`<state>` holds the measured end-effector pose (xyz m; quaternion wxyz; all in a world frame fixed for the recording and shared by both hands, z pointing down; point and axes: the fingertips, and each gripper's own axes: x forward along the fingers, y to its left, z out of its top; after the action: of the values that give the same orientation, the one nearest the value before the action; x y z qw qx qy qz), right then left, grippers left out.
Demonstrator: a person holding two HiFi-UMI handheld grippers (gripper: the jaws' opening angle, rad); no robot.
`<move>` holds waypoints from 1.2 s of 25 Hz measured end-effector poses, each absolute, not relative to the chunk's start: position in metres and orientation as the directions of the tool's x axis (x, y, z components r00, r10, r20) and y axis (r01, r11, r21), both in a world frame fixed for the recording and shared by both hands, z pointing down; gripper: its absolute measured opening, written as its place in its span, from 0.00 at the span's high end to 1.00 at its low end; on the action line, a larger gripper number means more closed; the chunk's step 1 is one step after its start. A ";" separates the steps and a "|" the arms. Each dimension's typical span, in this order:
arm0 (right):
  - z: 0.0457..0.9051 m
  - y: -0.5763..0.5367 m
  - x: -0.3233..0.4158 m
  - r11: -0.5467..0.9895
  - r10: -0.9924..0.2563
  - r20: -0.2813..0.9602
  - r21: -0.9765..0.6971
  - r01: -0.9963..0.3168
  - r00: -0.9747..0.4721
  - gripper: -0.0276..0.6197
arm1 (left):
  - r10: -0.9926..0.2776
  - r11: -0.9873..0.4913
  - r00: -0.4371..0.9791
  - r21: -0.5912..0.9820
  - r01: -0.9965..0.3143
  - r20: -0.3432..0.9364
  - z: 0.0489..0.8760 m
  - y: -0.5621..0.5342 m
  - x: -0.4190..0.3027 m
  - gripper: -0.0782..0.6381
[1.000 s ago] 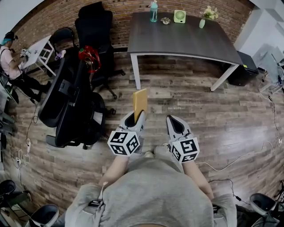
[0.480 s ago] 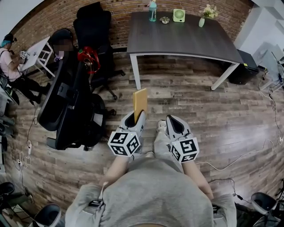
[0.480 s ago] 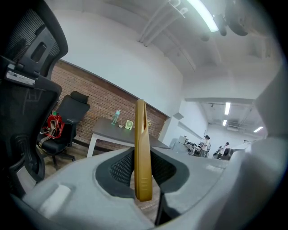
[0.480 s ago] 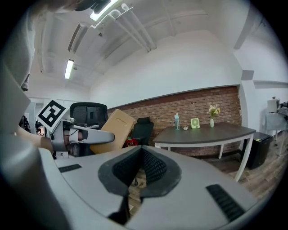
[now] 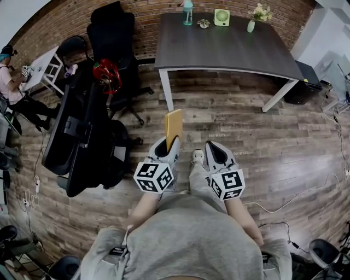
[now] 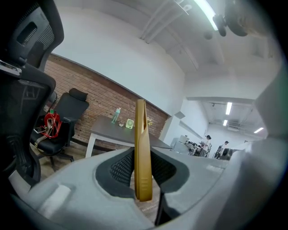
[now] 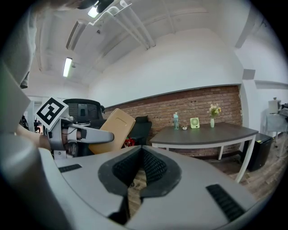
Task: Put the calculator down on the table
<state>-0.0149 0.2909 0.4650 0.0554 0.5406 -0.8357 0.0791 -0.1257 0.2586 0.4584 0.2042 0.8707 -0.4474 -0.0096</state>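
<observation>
My left gripper (image 5: 168, 146) is shut on a flat tan calculator (image 5: 173, 126), which stands on edge and sticks out past the jaws. In the left gripper view the calculator (image 6: 141, 152) shows edge-on, clamped between the dark pads. My right gripper (image 5: 212, 150) hovers beside it with its jaws closed and nothing in them. The right gripper view shows the calculator (image 7: 112, 129) to the left, held by the left gripper (image 7: 90, 134). The dark grey table (image 5: 229, 52) stands ahead against the brick wall, some way beyond both grippers.
On the table's far edge stand a teal bottle (image 5: 188, 13), a small green fan (image 5: 221, 18) and a vase of flowers (image 5: 252, 22). Black office chairs (image 5: 87, 131) crowd the left. A person (image 5: 13, 82) sits at a white desk far left. Cables (image 5: 306, 191) run over the wooden floor at right.
Both grippers and the calculator have moved forward a little toward the table; the chairs and table sit slightly nearer in view. The grip on the calculator is unchanged.
</observation>
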 end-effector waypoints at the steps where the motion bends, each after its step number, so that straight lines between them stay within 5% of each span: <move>1: 0.465 0.284 -0.014 0.405 -0.894 0.177 -0.070 -0.912 -0.411 0.95 | -0.783 -0.516 0.599 0.363 -0.776 0.166 0.459 0.253 -0.125 0.77; 30: 0.436 0.030 0.053 0.499 -0.856 0.160 0.010 -0.867 -0.491 0.95 | -0.838 -0.441 0.523 0.371 -0.818 0.156 0.439 0.020 -0.066 0.77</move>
<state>0.0529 0.0304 0.4362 0.0720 0.4993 -0.8627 0.0358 -0.0659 0.0204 0.4394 0.2040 0.8484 -0.4878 -0.0250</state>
